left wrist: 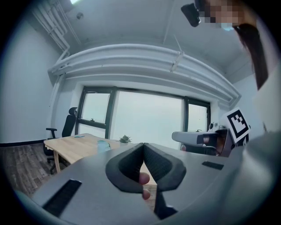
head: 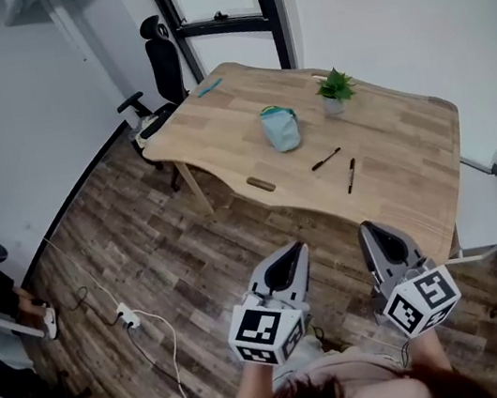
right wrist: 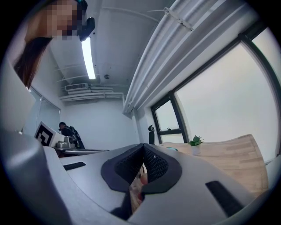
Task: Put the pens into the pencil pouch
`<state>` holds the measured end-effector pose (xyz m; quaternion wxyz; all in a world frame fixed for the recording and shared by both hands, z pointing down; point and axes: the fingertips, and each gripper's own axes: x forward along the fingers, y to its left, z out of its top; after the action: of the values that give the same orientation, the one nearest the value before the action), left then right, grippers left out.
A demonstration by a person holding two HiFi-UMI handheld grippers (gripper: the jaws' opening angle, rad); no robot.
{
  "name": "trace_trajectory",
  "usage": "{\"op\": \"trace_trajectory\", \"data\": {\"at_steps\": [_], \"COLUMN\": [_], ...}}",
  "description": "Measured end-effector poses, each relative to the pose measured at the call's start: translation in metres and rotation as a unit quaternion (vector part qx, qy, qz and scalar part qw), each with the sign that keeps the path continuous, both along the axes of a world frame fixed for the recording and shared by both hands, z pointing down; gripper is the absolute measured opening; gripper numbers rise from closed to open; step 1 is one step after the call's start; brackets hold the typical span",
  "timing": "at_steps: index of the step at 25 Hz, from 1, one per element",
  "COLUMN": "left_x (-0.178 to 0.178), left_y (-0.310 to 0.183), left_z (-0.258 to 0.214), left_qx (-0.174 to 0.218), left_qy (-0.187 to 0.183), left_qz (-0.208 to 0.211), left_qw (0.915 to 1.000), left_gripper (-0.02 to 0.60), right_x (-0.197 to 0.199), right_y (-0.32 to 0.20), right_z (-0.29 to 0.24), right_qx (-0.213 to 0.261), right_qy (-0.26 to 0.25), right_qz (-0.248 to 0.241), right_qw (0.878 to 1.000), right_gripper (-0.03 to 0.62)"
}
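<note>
Two black pens lie on the wooden table [head: 403, 156]: one pen [head: 325, 160] nearer the middle, the other pen [head: 351, 175] just right of it. A light blue pencil pouch [head: 281, 127] stands upright left of them; it also shows small in the left gripper view as the pouch [left wrist: 103, 145]. My left gripper [head: 297, 247] and right gripper [head: 365, 228] are held over the floor, short of the table's near edge. Both are shut with nothing between the jaws. The jaw tips meet in the left gripper [left wrist: 143, 144] view and the right gripper [right wrist: 143, 145] view.
A small potted plant [head: 335, 90] stands at the table's far side. A brown oblong object [head: 260, 183] lies near the front edge, a blue item [head: 209, 87] at the far left corner. A black office chair [head: 156, 81] stands behind the table. A power strip with cables [head: 128, 315] lies on the floor.
</note>
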<state>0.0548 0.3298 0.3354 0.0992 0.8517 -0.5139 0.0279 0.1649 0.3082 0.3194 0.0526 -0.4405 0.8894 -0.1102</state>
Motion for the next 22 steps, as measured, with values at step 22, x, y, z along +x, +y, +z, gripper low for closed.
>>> {"op": "trace_trajectory", "data": {"at_steps": [22], "left_x": [-0.095], "left_y": [-0.053], "left_z": [0.017], "left_qx": [-0.007], "left_qy": [0.011], "left_qz": [0.026], "left_qw": [0.9996], "left_gripper": [0.002], "right_x": [-0.09], "right_y": [-0.057], "right_z": [0.009], "right_qx": [0.018], "right_qy": [0.026], "right_qz": [0.035], "right_qw": [0.999], "right_gripper": [0.0]}}
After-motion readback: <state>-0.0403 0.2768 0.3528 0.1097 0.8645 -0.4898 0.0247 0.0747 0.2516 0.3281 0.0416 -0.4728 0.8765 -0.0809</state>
